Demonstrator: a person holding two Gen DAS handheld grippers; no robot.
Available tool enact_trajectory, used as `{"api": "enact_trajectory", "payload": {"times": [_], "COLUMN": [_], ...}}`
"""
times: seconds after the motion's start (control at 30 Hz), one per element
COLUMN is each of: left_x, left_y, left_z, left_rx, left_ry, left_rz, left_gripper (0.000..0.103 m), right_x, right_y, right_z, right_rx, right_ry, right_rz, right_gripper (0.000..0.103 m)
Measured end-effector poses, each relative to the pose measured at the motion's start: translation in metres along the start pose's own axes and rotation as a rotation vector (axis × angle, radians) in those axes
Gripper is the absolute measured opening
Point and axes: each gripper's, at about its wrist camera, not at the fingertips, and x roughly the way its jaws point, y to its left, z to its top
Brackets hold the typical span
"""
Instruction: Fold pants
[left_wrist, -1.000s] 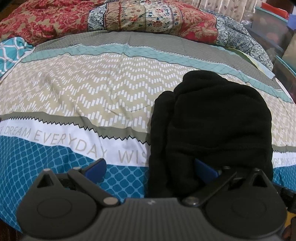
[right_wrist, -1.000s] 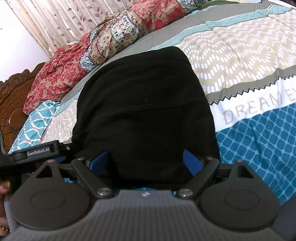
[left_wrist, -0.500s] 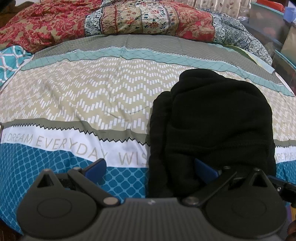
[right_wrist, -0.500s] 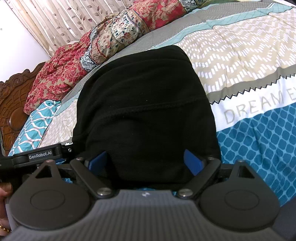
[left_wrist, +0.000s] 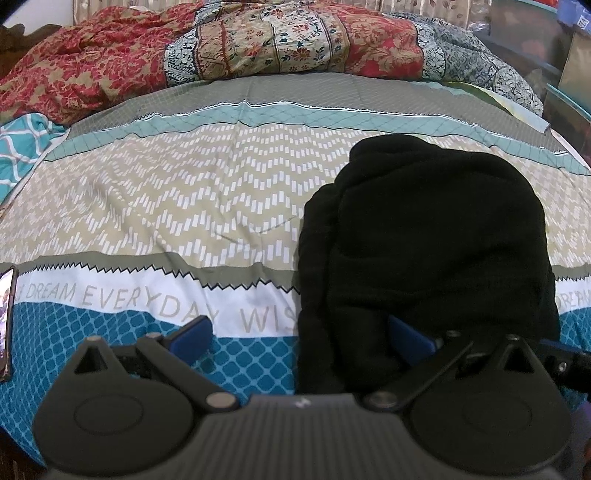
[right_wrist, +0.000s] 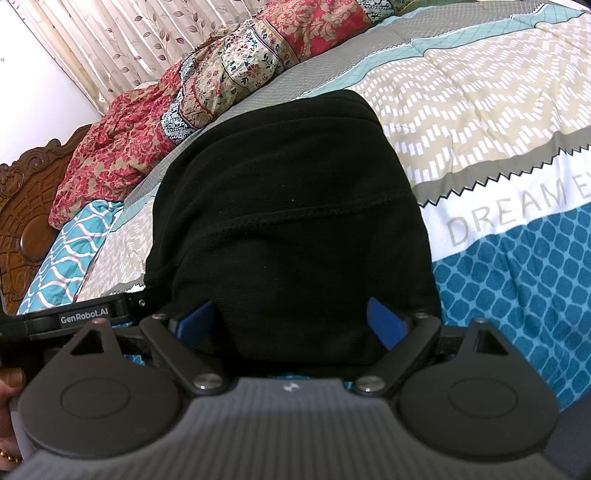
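The black pants (left_wrist: 428, 240) lie folded in a thick bundle on the patterned bedspread (left_wrist: 184, 206). They also fill the middle of the right wrist view (right_wrist: 291, 229). My left gripper (left_wrist: 299, 338) is open at the bundle's near left edge, with its right blue finger against the cloth and its left finger over the bedspread. My right gripper (right_wrist: 291, 323) is open, and its two blue fingers stand either side of the bundle's near edge. Neither grips the cloth.
A crumpled red floral quilt (left_wrist: 229, 51) lies along the far side of the bed. A phone (left_wrist: 6, 325) lies at the left edge. A carved wooden headboard (right_wrist: 29, 221) and curtains (right_wrist: 122, 40) are behind. The left gripper's body (right_wrist: 74, 317) shows beside my right one.
The left wrist view has drawn back and risen slightly, and a phone has come into view at the left. Both grippers stay open and the pants have not moved.
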Motion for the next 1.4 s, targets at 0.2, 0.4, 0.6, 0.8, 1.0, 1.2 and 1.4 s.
{"api": "enact_trajectory", "payload": {"times": [0.2, 0.4, 0.6, 0.8, 1.0, 1.2, 1.4], "left_x": [0.0, -0.001, -0.005, -0.004, -0.003, 0.001, 0.007], "left_y": [-0.001, -0.002, -0.003, 0.002, 0.005, 0.017, 0.027], "left_z": [0.0, 0.0, 0.0, 0.0, -0.003, -0.01, -0.021], "left_rx": [0.003, 0.008, 0.032, -0.02, -0.046, -0.14, -0.227], "left_ry": [-0.002, -0.002, -0.01, 0.006, 0.002, 0.023, 0.047], "left_rz": [0.003, 0.009, 0.018, -0.002, -0.016, -0.079, -0.146], "left_gripper": [0.103, 0.103, 0.103, 0.103, 0.103, 0.103, 0.103], "right_x": [0.0, -0.001, -0.009, -0.021, -0.017, -0.009, -0.005], "right_y": [0.0, 0.0, 0.007, 0.018, 0.015, 0.007, 0.01], "right_z": [0.0, 0.001, 0.004, -0.001, 0.001, 0.001, 0.0], "right_rx": [0.001, 0.006, -0.052, -0.149, -0.149, -0.106, -0.116], "right_ry": [0.0, 0.004, 0.014, -0.015, -0.014, 0.044, 0.064], "right_rz": [0.001, 0.005, -0.017, -0.036, -0.049, -0.048, -0.059], "right_gripper": [0.092, 0.092, 0.092, 0.091, 0.091, 0.09, 0.092]}}
